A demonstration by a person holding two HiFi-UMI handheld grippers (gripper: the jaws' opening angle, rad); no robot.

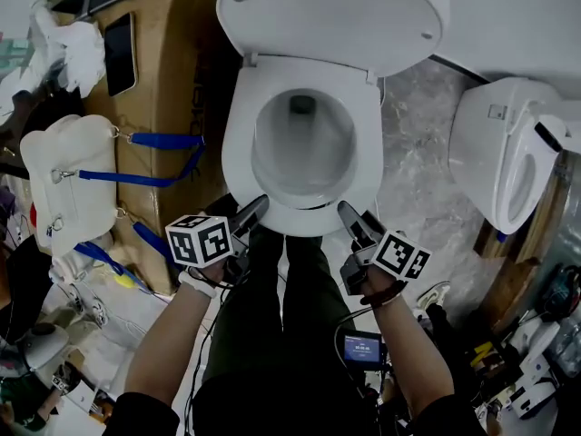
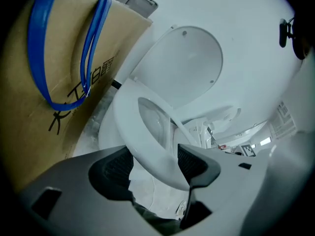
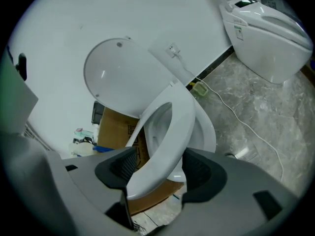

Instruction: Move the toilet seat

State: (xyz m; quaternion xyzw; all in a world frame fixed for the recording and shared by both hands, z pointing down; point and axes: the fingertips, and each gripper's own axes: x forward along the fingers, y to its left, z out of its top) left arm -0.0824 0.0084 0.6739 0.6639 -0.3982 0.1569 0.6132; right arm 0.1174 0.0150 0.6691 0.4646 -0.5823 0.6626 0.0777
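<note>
The white toilet seat (image 1: 238, 143) lies over the bowl (image 1: 304, 143), with the lid (image 1: 331, 7) standing up behind it. My left gripper (image 1: 256, 209) holds the seat's front rim at the left, and my right gripper (image 1: 349, 216) holds it at the right. In the left gripper view the seat ring (image 2: 133, 112) runs between the pads of the left gripper (image 2: 155, 163), lifted off the bowl, with the lid (image 2: 182, 63) behind. The right gripper view shows the seat (image 3: 172, 132) tilted up and clamped in the right gripper (image 3: 160, 168), below the lid (image 3: 118, 77).
A cardboard box (image 1: 172, 80) stands tight against the toilet's left side, with a white bag with blue straps (image 1: 68, 180) beside it. A second toilet (image 1: 508, 153) stands at the right on the marble floor (image 1: 413, 153). A cable (image 3: 246, 127) crosses the floor. My legs are right in front of the bowl.
</note>
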